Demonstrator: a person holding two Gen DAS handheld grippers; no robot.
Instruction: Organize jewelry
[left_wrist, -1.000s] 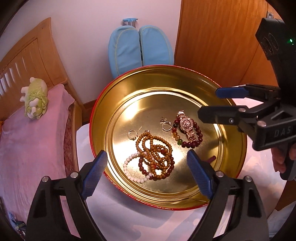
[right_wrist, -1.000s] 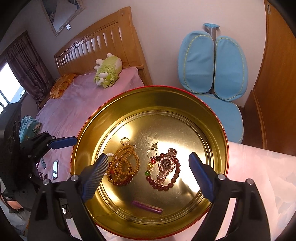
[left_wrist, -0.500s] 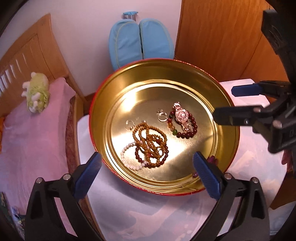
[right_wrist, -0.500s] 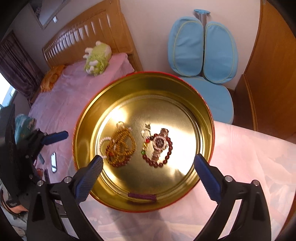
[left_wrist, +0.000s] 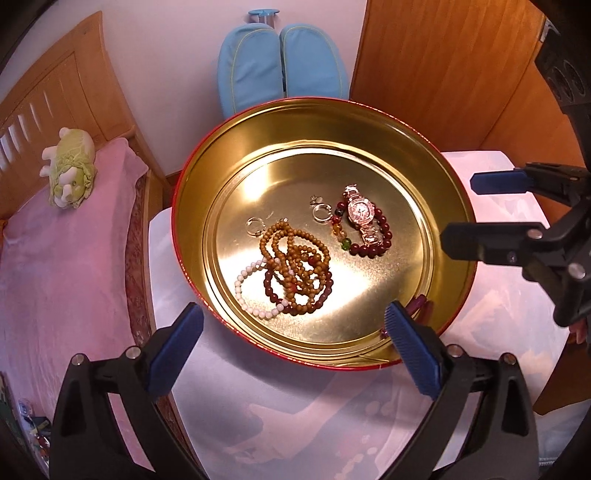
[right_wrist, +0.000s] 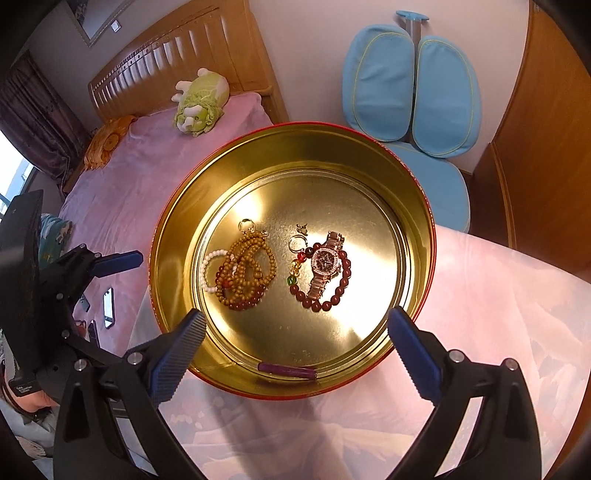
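A round gold tin (left_wrist: 192, 206) (right_wrist: 166, 236) with a red outside stands on a pale table. In it lie a pile of brown bead strands (left_wrist: 295, 266) (right_wrist: 247, 269), a white bead bracelet (left_wrist: 245, 291), a pink watch (left_wrist: 360, 214) (right_wrist: 325, 262) across a dark red bracelet (right_wrist: 334, 295), small rings (left_wrist: 255, 225) and a purple tube (right_wrist: 286, 370). My left gripper (left_wrist: 291, 339) is open and empty at the tin's near rim. My right gripper (right_wrist: 295, 339) is open and empty at its own near rim; it also shows at the right of the left wrist view (left_wrist: 472, 210).
A bed with a pink cover (left_wrist: 62, 240) and a green plush toy (left_wrist: 70, 173) lies left of the table. A blue chair (right_wrist: 413, 85) stands behind the tin by a wooden wardrobe (left_wrist: 443, 59). Phones (right_wrist: 108, 302) lie on the bed.
Both grippers have drawn back and up from the tin, so it looks smaller and more of the table shows. The jewelry has not moved.
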